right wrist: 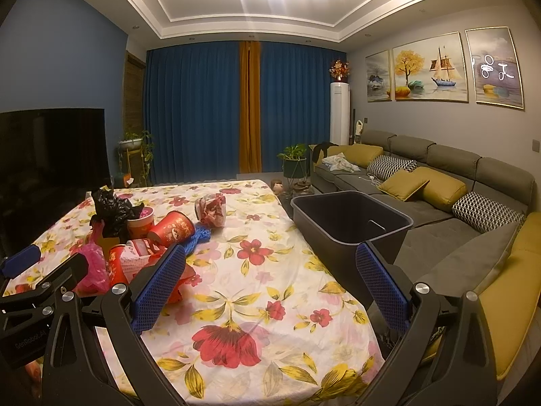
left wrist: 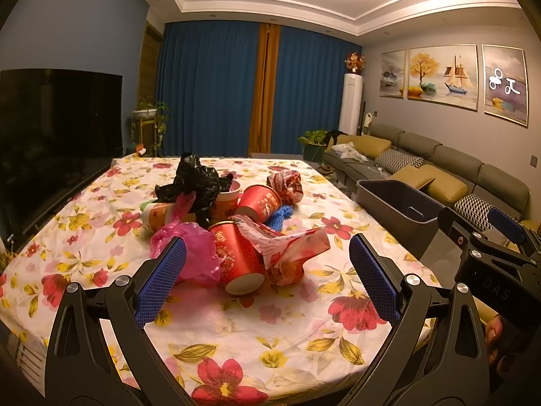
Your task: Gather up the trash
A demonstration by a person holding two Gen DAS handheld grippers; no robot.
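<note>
1. Left gripper: jaws wide apart, holding nothing. It hangs over the near part of the table, aimed at the trash pile.
2. Right gripper: jaws wide apart, holding nothing. It sits over the table's right side; the right blue pad overlaps the bin in view.
3. Nearest trash, left wrist view: red cup on its side, open mouth toward the camera, between the left pads. Pink bag touches it on the left; a crumpled red-white wrapper lies against it on the right.
4. Mid pile: second red cup on its side; an orange cup on its side at left; blue knit piece just behind the wrapper.
5. Black bag is draped over the top of the pile, partly covering an upright cup.
6. Crumpled wrapper ball stands at the pile's far right, a little apart in the right wrist view.
7. Bin: dark, open-topped, just beside the table's right edge, between table and sofa. No trash shows inside it.
8. Far: TV left, blue curtains at the back.
</note>
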